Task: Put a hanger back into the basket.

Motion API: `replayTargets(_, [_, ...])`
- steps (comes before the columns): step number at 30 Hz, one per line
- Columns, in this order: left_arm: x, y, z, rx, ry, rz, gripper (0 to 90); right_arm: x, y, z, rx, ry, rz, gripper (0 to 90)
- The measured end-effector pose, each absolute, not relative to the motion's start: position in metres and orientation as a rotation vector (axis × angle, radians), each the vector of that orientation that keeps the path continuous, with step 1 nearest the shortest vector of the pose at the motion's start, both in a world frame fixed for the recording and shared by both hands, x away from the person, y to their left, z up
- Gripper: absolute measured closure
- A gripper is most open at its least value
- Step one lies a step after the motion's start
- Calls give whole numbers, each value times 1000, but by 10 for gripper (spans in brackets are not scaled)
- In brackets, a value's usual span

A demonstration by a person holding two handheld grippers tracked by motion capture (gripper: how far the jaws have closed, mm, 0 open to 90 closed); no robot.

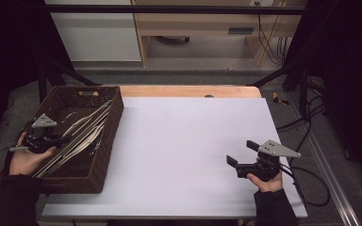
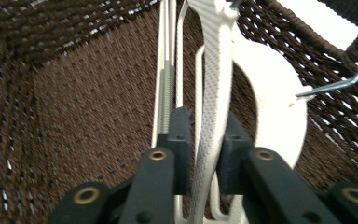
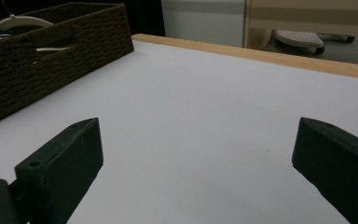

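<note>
Several white clothes hangers (image 1: 82, 132) lie lengthwise in a brown woven basket (image 1: 111, 136) at the table's left. My left gripper (image 1: 62, 139) reaches down into the basket from its left side. In the left gripper view a white textured hanger arm (image 2: 214, 70) runs between the jaws of my left gripper (image 2: 208, 128); the jaws stand close around it with a thin gap on the right, so they do not press it. My right gripper (image 1: 240, 152) hovers wide open over the white table top at the right, with nothing between the jaws of the right gripper (image 3: 198, 135).
The white table top (image 1: 184, 150) spreads between basket and right hand, with a wooden edge (image 1: 188, 91) at the far side. A metal hanger hook (image 2: 340, 84) pokes in by the basket wall (image 2: 74, 116). In the right gripper view the basket (image 3: 51, 65) stands far left.
</note>
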State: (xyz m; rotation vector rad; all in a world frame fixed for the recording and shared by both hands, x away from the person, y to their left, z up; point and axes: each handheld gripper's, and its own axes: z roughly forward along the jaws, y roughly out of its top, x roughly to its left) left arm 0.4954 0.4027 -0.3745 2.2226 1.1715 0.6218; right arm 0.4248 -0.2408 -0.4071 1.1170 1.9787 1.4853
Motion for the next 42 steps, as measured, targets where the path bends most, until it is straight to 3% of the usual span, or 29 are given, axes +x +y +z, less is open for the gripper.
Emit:
replayTargets(8, [476, 393, -365, 2195, 1198, 633, 611, 424, -241, -406, 1112, 1978, 1498, 24])
replayTargets(12, [467, 391, -355, 2153, 1191, 645, 594, 424, -241, -406, 1111, 1973, 1497, 24])
replayTargets(16, [452, 382, -344, 2048, 1118, 682, 549, 423, -242, -404, 1113, 1965, 1505, 23])
replayTargets(25, [426, 344, -324, 1779, 938, 679, 328, 421, -244, -402, 1100, 1957, 1507, 21])
replayTargets(35, [416, 291, -336, 1695, 844, 558, 110, 418, -249, -398, 1098, 1931, 1524, 18])
replayTargets(42, [411, 276, -352, 1676, 872, 538, 64, 417, -251, -397, 1100, 1918, 1533, 16])
